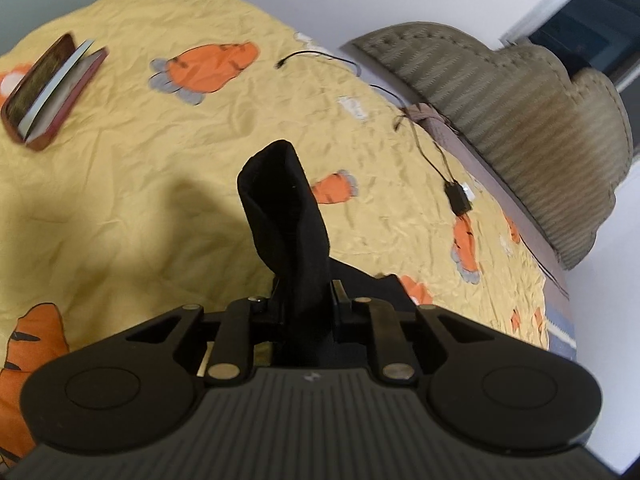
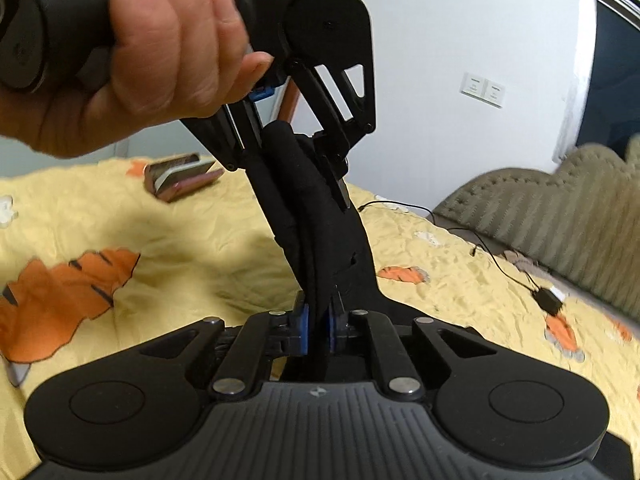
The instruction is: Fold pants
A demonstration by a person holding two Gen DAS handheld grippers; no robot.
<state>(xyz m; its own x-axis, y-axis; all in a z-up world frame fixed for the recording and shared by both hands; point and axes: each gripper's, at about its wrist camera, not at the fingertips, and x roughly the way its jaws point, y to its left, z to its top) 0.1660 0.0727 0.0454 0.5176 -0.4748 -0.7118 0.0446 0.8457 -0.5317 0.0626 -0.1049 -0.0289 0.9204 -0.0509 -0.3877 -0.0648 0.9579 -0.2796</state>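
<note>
The black pants are lifted above the yellow bedspread. My left gripper is shut on a bunched fold of them that sticks up past its fingers. In the right wrist view my right gripper is shut on the pants between its blue pads. The cloth stretches up from it to the left gripper, held by a hand just above and in front. The two grippers are close together.
A yellow bedspread with orange carrot prints covers the bed. A maroon case lies at the far left. A black cable with a small adapter lies near the padded grey headboard on the right. White wall behind.
</note>
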